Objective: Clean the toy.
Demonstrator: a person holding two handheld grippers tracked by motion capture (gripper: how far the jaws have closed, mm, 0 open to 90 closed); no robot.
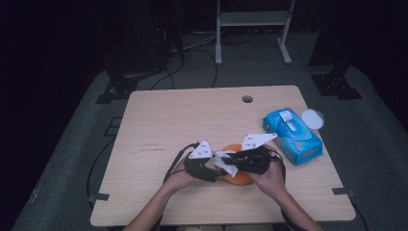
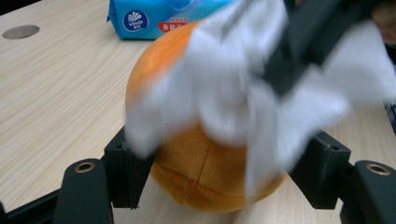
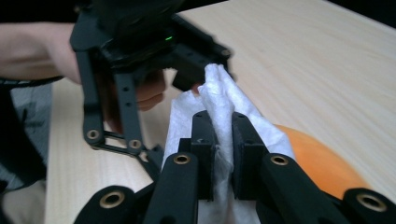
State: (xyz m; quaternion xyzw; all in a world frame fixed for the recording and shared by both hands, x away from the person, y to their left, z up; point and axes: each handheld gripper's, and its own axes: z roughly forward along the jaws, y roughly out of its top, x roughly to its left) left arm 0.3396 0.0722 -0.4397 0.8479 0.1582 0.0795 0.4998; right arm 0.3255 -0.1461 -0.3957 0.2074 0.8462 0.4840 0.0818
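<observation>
Tissue wiped over the orange ball

Right gripper [image 3: 219,154] pinched the tissue [image 3: 219,100], its length running away along the jaws; left gripper [image 2: 224,172] clamped the ball [image 2: 205,168] at the table's [image 1: 159,120] near edge

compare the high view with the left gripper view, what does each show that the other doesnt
High view alone: the whole table with both hands, the right gripper and the white lid beside the wipes pack.
Left gripper view alone: its two jaws set against either side of the orange ball, and the pack's printed logo.
Both: the ball, the white wipe draped over it, the blue pack, the table hole.
</observation>
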